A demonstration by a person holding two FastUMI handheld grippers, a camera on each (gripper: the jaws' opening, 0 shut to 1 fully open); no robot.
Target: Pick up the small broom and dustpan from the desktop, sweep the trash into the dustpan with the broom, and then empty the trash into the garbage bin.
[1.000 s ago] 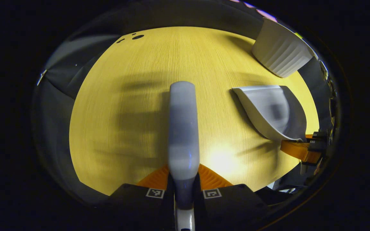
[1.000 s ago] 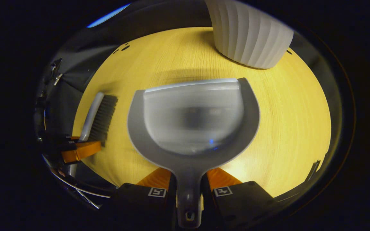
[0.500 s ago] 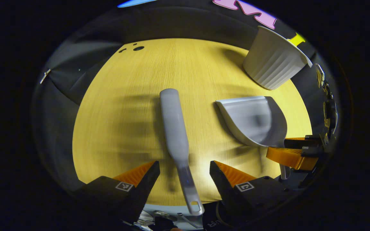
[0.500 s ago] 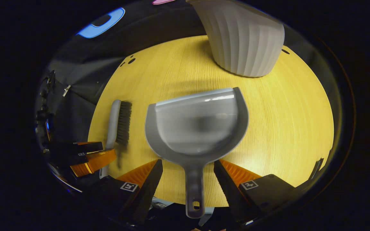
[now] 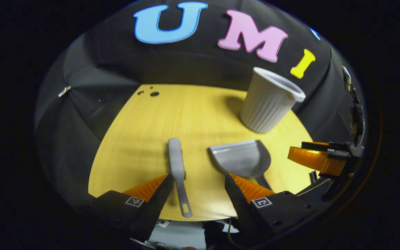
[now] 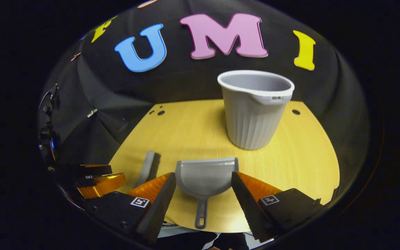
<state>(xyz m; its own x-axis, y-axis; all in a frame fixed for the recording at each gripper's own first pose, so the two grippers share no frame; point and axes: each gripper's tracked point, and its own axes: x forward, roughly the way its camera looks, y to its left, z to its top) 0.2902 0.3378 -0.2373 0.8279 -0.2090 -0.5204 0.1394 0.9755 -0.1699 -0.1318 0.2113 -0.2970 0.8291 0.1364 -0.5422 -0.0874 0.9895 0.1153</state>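
Both grippers hang wide open, holding nothing: left gripper (image 5: 196, 180) above the broom (image 5: 176, 163), right gripper (image 6: 203, 178) above the dustpan (image 6: 205, 175). These lie flat on the surface (image 6: 304, 156), near the bin (image 6: 255, 107). No trash shows, so pull away gently.

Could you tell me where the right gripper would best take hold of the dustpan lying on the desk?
Probably by its narrow handle, which points back toward the right gripper while the wide scoop of the dustpan faces the garbage bin. Come in low from the near desk edge, open fingers either side of the handle.
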